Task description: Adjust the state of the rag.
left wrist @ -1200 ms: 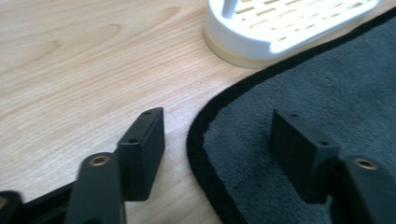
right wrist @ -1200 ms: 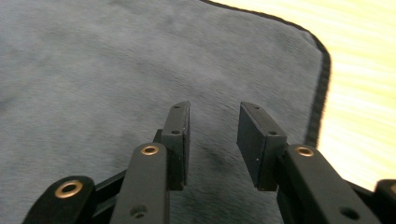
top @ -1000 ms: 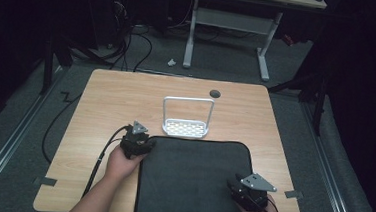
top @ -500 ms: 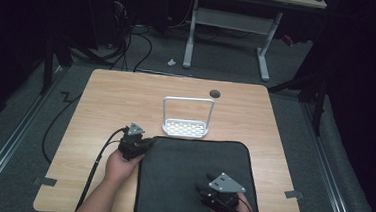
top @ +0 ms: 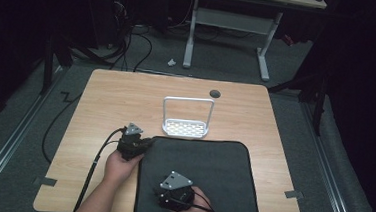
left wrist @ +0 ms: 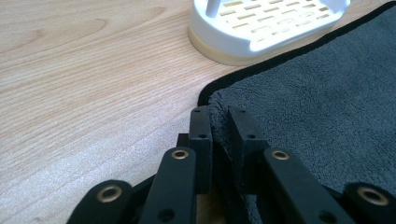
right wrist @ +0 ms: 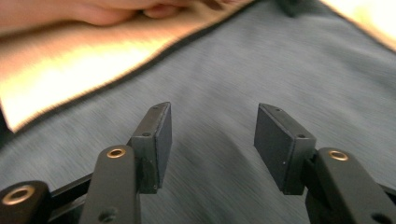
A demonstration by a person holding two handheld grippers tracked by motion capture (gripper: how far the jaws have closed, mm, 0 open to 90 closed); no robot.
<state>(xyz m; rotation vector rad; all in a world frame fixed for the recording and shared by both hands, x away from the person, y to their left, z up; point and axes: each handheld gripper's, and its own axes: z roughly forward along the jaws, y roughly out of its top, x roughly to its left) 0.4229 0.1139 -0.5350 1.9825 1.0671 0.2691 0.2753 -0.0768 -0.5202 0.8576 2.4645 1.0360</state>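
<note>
Gripping the far-left corner of the dark grey towel [top: 200,182], left gripper [top: 144,144] closed on the piped hem, cloth pinched between the jaws as confirmed in the left gripper view [left wrist: 218,135]; jaws closed onto that corner within the last second, having stood wider a second ago. Towel lying flat on the near half of the wooden surface [top: 111,100], its far edge touching the white slotted rack [top: 185,129]. Right gripper [top: 169,201] shifted across the towel from the near-right corner toward the left over the same second, now low over the near-middle of the cloth; jaws apart and just lately opening further, nothing between them, towel pile visible through the gap in the right gripper view [right wrist: 212,140]. Picture from that gripper blurred, consistent with travel. Judged state of work: one corner secured, second grasp not yet made. Probable next requirement: right jaws brought to a near edge or corner before any fold or lift. Risk noted: thin hem slipping from the left pinch if pulled early.
</note>
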